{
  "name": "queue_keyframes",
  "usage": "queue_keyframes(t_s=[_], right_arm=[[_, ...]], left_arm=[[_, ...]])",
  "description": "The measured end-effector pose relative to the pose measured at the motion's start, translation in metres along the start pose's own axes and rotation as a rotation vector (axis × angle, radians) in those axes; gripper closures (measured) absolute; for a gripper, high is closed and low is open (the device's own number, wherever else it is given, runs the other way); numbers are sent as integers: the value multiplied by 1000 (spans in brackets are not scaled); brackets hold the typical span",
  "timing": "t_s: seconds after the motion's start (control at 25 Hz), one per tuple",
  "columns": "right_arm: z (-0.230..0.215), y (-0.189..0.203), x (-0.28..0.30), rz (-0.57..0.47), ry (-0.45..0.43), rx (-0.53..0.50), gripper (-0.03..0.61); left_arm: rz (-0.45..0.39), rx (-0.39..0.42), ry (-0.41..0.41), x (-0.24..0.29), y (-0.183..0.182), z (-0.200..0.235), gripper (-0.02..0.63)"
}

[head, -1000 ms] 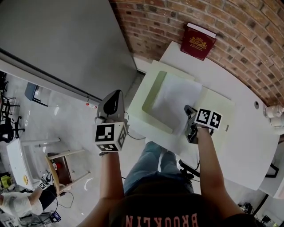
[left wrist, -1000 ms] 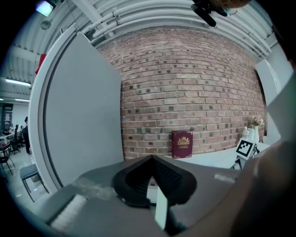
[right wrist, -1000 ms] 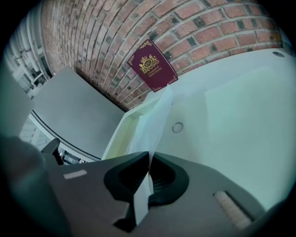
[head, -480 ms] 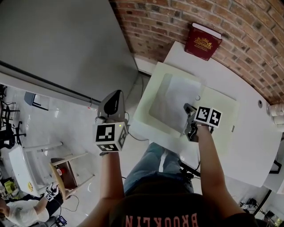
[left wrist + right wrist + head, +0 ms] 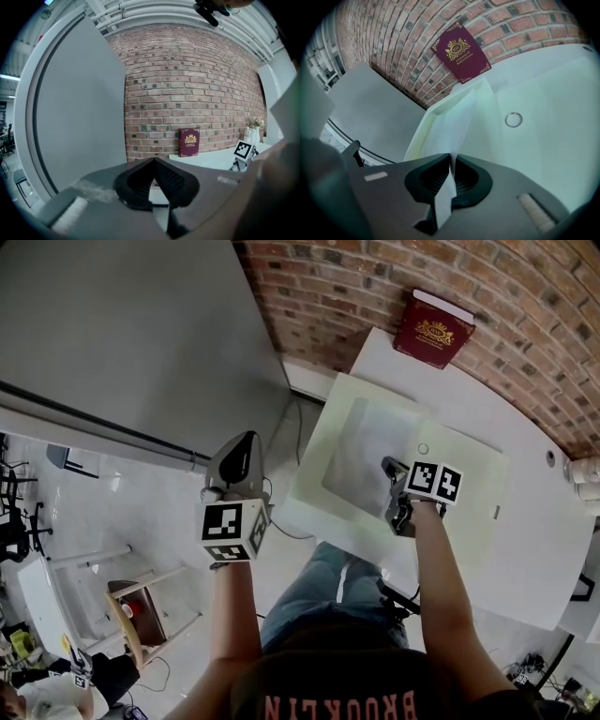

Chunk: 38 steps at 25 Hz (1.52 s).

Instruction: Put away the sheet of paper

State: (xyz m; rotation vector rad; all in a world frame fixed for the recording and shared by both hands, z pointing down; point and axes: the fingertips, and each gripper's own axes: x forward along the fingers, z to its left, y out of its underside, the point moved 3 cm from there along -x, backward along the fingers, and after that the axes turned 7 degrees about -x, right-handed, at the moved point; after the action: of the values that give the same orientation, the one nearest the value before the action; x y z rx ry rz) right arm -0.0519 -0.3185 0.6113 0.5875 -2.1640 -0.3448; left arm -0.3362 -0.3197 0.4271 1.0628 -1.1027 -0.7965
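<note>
**Head view.** From left: a plain grey wall panel. The left claw hangs off the table's left edge, over the floor. A white table stands against a brick wall. A large pale green folder lies flat across the table's left end. The white sheet of paper rests on the folder's left half. The right claw sits at the sheet's near right corner. A small metal ring lies just right of the sheet. A dark red hardback book leans on the wall at the far edge.

**Left gripper view.** Only here can the left claw be read: its tips meet, with nothing between them. The right gripper's marker cube appears far right.

**Right gripper view.** Only here is the grip plain: the right claw is pinched tight on the sheet's thin edge, which runs up between the pads.
</note>
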Motion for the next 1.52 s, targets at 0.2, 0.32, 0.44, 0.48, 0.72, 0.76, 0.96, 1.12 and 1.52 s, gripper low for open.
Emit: queue_keyframes(t_s=[0.2, 0.32, 0.44, 0.48, 0.72, 0.76, 0.96, 1.12, 1.52], right_arm=[[3, 0, 8, 3, 18, -5, 557], [1, 1, 10, 21, 38, -19, 529], [1, 3, 11, 42, 46, -35, 432], [1, 4, 11, 46, 47, -43, 407], [0, -4, 2, -22, 96, -94, 88], [0, -6, -1, -41, 104, -108, 79], [3, -13, -15, -106, 119, -154, 108], [-3, -20, -37, -154, 215, -213, 333], [13, -44, -99, -351, 108, -265, 575]], left_arm=[[4, -15, 3, 5, 5, 3, 614], [4, -22, 8, 7, 6, 5, 614], [4, -27, 11, 9, 7, 7, 614], [4, -29, 12, 10, 7, 7, 614], [1, -37, 33, 18, 9, 0, 614], [-1, -38, 37, 19, 8, -1, 614], [-8, -39, 60, 22, 8, -11, 614], [-12, -33, 70, 20, 7, -21, 614], [-53, -39, 45, 1, -1, -51, 614]])
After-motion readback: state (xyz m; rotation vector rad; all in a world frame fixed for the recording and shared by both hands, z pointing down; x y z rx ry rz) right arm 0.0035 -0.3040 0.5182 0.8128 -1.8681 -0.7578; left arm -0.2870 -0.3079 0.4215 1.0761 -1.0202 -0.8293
